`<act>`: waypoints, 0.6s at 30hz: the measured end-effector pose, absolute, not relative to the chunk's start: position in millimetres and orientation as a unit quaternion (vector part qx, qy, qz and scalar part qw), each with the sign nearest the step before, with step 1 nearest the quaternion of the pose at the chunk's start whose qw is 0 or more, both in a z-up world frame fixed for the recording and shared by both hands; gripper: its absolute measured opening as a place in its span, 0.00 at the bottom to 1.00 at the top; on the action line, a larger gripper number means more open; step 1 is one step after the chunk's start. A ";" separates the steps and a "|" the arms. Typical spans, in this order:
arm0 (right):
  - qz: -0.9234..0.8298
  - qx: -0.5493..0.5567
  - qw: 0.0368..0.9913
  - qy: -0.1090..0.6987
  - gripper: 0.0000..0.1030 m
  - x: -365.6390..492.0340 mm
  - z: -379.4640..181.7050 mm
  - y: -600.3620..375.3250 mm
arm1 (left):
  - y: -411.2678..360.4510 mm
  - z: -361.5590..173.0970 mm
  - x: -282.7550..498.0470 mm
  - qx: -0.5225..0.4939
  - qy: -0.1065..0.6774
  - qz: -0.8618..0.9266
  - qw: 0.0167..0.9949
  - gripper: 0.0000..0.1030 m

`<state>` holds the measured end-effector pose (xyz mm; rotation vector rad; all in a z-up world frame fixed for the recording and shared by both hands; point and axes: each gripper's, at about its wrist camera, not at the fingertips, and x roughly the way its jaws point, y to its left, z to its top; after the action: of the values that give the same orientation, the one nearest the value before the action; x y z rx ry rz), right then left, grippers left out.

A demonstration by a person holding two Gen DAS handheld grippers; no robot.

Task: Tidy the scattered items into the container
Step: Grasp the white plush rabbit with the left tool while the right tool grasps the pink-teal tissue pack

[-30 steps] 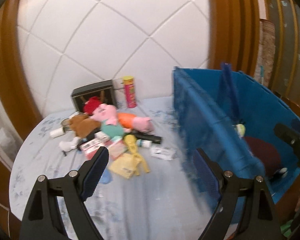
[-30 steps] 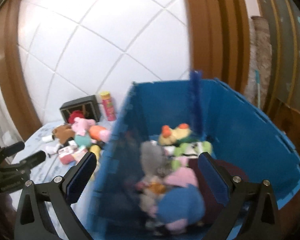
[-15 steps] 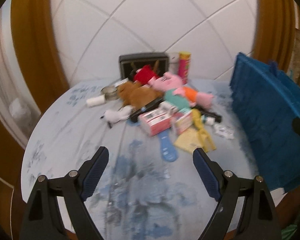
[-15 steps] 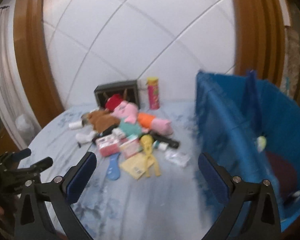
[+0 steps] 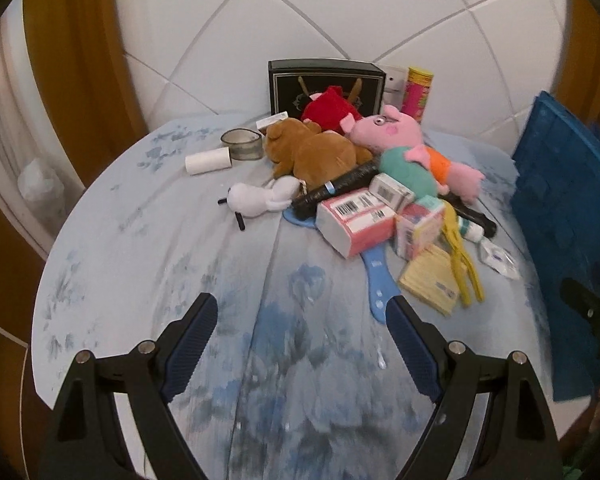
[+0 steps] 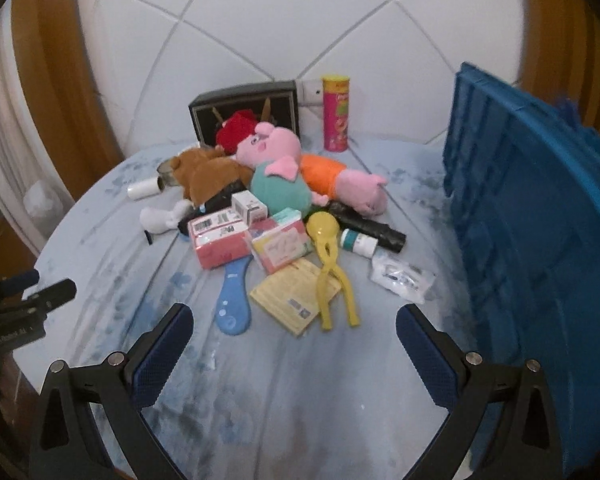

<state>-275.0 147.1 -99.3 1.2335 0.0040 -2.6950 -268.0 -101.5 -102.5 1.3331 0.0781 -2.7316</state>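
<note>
On the round worktop [image 6: 112,256] covered in a pale blue flowered cloth, a white paper roll [image 6: 143,189] lay furthest left, beside a clear cup [image 5: 242,144]. Next came a white plush [image 6: 160,218] and a brown plush bear [image 5: 312,152], then a pink barcoded box [image 6: 220,242] resting on a blue paddle [image 6: 232,300]. A pink pig plush [image 6: 288,168] sprawled over the heap, in front of a black box [image 6: 244,108]. A yellow scoop toy [image 6: 330,276] lay across a yellow packet [image 6: 292,296]. Behind stood a pink snack tube [image 6: 335,114]. The blue container [image 6: 540,240] stood at the far right, apart from the pile. The left claw [image 5: 302,342] and right claw [image 6: 294,344] both hung spread and empty above bare cloth.
</note>
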 end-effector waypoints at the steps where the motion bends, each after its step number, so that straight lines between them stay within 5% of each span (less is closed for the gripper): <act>1: -0.903 0.419 0.092 0.001 1.00 -284.3 -104.5 147.8 | -102.6 -105.7 -274.9 0.437 0.025 -0.897 0.056 0.84; 18: -0.865 0.491 0.098 -0.032 1.00 -368.7 -188.4 142.7 | -204.9 -184.9 -341.3 0.498 0.047 -0.857 0.129 0.84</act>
<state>-368.7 142.7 -188.4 1.4529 -0.0949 -2.5602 -341.3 -204.9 -184.9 1.4462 0.1358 -2.4899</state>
